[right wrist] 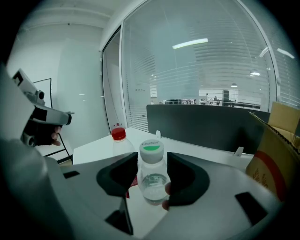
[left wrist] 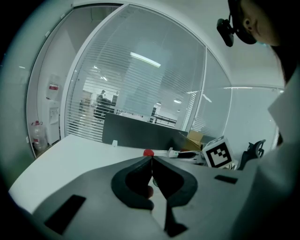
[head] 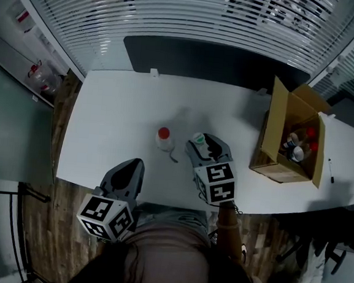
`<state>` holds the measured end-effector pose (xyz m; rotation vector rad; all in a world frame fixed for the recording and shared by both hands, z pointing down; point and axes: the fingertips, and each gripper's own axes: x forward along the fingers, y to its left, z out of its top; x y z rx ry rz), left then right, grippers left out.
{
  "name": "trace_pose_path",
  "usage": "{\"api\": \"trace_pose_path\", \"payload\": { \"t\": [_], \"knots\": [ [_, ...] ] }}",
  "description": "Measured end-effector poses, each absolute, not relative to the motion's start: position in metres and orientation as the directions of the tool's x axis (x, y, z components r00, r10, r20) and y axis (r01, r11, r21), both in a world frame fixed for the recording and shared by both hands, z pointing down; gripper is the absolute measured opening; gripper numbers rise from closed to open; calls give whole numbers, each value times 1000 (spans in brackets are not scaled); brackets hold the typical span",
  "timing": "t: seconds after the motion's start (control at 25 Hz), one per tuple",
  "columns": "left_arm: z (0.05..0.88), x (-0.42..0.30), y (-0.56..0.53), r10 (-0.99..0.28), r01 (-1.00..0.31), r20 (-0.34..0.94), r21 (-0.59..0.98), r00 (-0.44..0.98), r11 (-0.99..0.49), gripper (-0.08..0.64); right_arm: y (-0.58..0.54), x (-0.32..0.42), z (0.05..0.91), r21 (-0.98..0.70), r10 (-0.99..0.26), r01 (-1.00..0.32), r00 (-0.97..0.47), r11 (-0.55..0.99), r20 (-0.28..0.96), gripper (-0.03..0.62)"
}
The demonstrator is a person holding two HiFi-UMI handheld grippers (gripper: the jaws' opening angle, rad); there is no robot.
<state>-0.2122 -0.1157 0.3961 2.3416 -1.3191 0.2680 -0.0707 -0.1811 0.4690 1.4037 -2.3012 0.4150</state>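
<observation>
My right gripper is shut on a small clear bottle with a green-and-white cap, held upright over the white table. A second clear bottle with a red cap stands on the table just left of it. My left gripper hangs at the table's near edge, jaws closed together with nothing between them. It points toward the red-capped bottle.
An open cardboard box with several bottles inside stands at the table's right end. A dark partition runs along the table's far edge, with blinds behind it. Wooden floor shows at the near left.
</observation>
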Motion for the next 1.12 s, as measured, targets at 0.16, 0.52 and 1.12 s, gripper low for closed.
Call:
{"api": "trace_pose_path", "payload": {
  "t": [0.16, 0.52, 1.12],
  "knots": [
    [395, -208, -114, -749, -834, 369, 280, 550, -474, 8, -171, -67, 467, -37, -781, -902, -392, 430, 487, 181],
    [393, -187, -109, -701, -786, 355, 287, 618, -548, 9, -147, -40, 459, -53, -814, -936, -330, 348, 478, 181],
    [390, -154, -102, -658, -740, 339, 301, 672, -601, 9, -120, -1, 435, -38, -866, -962, -261, 271, 427, 60]
  ]
}}
